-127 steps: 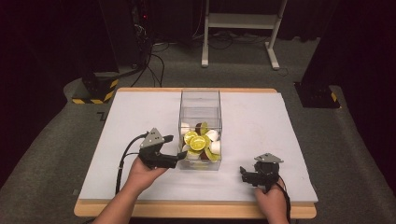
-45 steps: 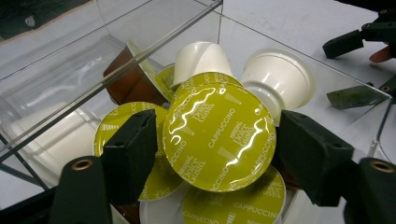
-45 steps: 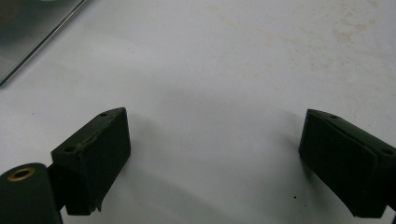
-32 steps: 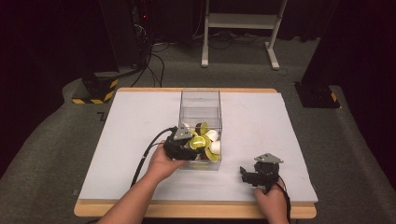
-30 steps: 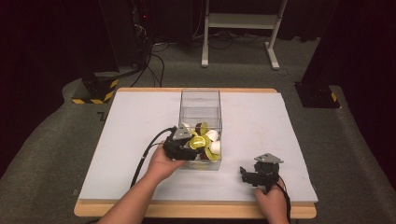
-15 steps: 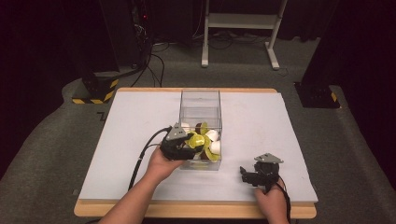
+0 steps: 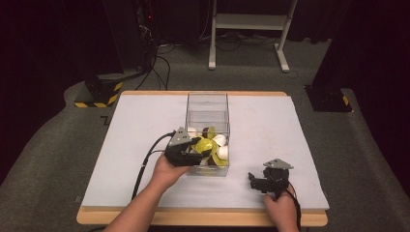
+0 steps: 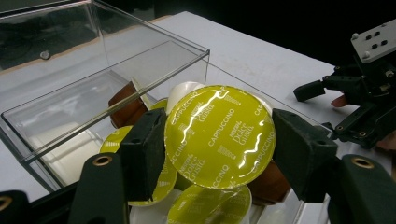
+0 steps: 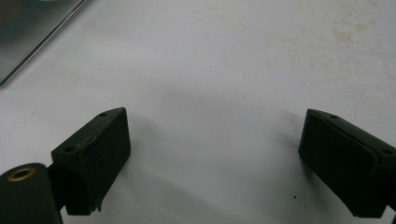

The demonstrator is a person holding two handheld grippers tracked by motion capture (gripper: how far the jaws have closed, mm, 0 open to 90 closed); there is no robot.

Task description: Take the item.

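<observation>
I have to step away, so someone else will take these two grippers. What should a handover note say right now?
Left gripper: shut on a yellow-green Cappuccino capsule, held at the near end of the clear plastic box.
Right gripper: open, holding nothing, resting over the white table to the right of the box.
Other capsules, yellow-green, white and brown, lie in the box.
Done: one capsule gripped.
Left: probably lift it clear and set it on the table, then go on with the others.

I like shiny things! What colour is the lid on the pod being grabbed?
Shiny yellow-green, on the coffee pod; left gripper view shows it best.
</observation>
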